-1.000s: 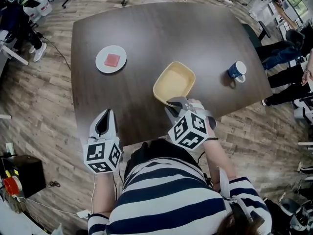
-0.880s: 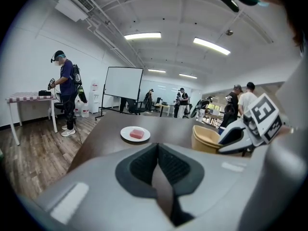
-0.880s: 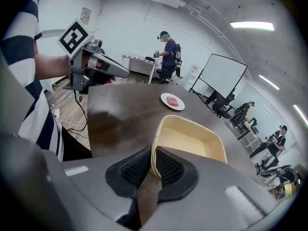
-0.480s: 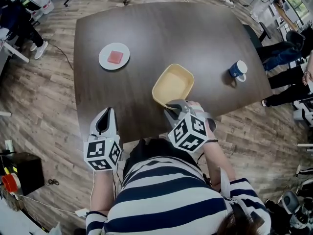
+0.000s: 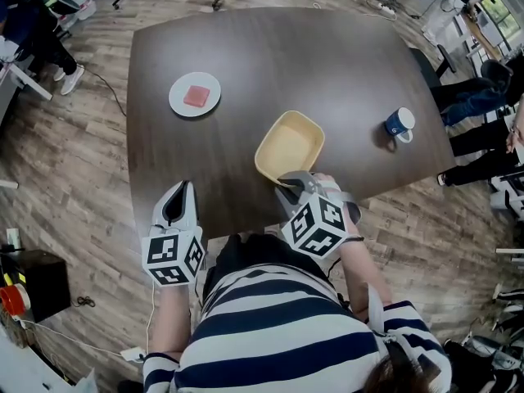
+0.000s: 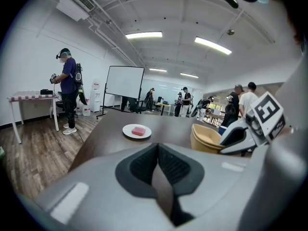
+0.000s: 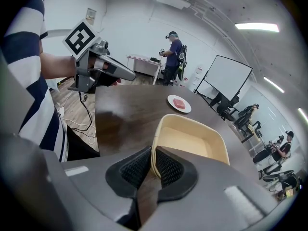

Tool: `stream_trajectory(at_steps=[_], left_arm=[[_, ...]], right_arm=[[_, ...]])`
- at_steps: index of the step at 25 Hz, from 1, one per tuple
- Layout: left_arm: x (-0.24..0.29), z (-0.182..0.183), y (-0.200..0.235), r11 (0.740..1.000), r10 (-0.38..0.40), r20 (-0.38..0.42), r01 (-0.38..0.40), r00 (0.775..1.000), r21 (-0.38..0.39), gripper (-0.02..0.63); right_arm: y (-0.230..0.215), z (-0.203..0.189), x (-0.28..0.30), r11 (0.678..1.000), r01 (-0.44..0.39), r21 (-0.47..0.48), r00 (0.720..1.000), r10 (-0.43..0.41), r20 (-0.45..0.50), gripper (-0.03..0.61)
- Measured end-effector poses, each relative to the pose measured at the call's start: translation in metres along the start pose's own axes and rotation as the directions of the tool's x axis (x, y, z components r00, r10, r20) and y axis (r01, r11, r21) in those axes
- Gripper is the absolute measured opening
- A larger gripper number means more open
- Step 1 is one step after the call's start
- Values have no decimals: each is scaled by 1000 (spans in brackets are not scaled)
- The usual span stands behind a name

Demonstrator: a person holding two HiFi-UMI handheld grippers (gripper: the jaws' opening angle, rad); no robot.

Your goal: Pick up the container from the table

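A shallow cream container point(image 5: 288, 142) sits on the dark table point(image 5: 246, 56) near its front edge. My right gripper point(image 5: 288, 178) is shut on the container's near rim point(image 7: 155, 150). One pad is inside the wall and one outside, and the jaws have just been closing on it. The same container point(image 6: 206, 137) and my right gripper point(image 6: 226, 141) show at the right of the left gripper view. My left gripper point(image 5: 178, 205) hovers at the table's front left edge. Its jaws point(image 6: 157, 170) are shut with nothing between them.
A white plate point(image 5: 195, 95) with a pink block lies at the table's far left. A blue mug point(image 5: 399, 124) stands at the right edge. Chairs, cables and other people surround the table on the wooden floor.
The container and the right gripper on its rim have shifted slightly to the left on the table. The left gripper has kept still.
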State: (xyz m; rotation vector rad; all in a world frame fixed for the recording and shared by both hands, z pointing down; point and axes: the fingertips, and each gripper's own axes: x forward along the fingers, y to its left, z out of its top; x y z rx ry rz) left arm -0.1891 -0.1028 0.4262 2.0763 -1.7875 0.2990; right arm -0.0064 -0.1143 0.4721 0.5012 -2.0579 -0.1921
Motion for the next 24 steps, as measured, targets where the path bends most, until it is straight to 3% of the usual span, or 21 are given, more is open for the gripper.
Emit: stream_trajectory(at_steps=[24], left_arm=[[3, -9, -19, 1000, -17, 3, 17, 1000, -6, 0]], right_arm=[[0, -12, -7, 1000, 8, 2, 1000, -8, 13, 31]])
